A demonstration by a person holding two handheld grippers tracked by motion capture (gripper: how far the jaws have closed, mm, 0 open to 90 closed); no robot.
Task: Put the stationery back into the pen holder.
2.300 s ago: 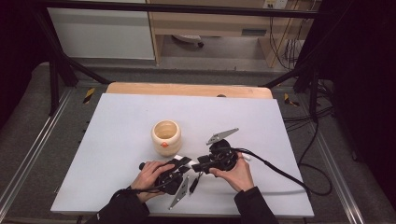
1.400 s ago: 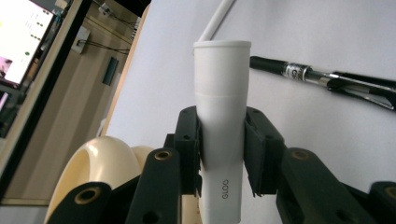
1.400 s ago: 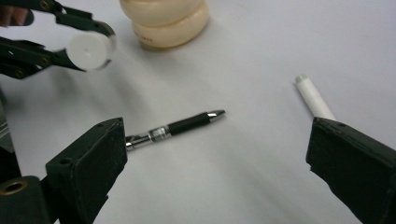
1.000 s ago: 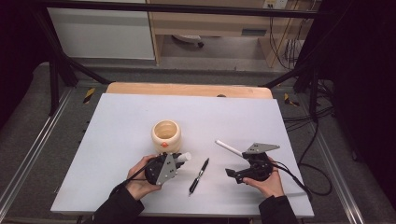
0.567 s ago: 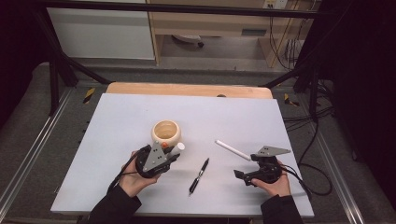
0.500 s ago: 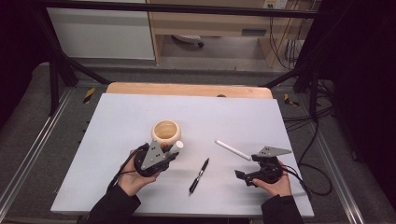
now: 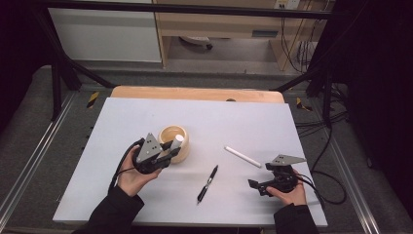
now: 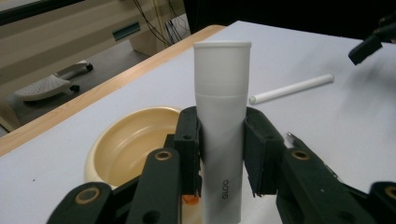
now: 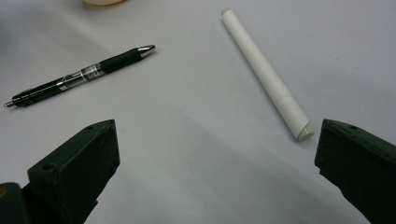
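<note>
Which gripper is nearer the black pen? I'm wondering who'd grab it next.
Right, narrowly. The right gripper sits open just to the right of the black pen, about level with it. The left gripper, shut on a white glue stick, hangs farther up-left by the bowl.

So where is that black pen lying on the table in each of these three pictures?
High view: black pen low centre, between both hands.
Left gripper view: just its tip beside the right jaw.
Right gripper view: upper left.
Shared landmark: the white stick nearby.
</note>
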